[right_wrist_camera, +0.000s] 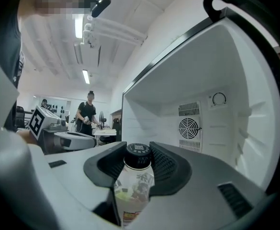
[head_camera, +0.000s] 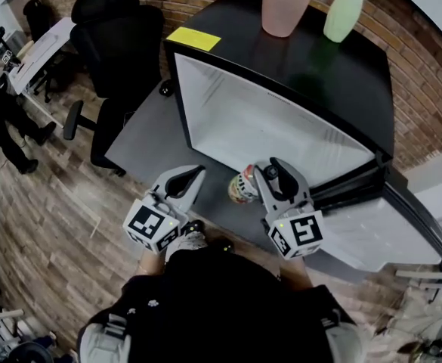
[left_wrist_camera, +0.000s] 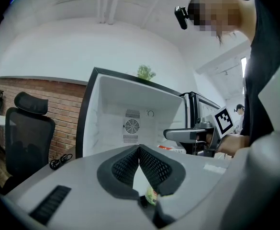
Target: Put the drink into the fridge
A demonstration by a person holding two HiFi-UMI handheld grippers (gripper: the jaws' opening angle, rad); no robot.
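Right tool [right_wrist_camera: 139, 153]: jaws clamped on drink bottle [right_wrist_camera: 134, 186], held upright, cap up, long axis vertical. Open fridge [right_wrist_camera: 226, 80]: empty white cavity straight ahead of the bottle, near. Left tool [left_wrist_camera: 139, 152]: jaws closed together, empty, alongside.

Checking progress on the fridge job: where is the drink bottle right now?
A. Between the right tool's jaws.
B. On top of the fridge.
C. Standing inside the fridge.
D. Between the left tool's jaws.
A: the right tool has its pads pressed on the drink bottle just below its black cap, in front of the open fridge, while the left tool has its jaws meeting at the tips.
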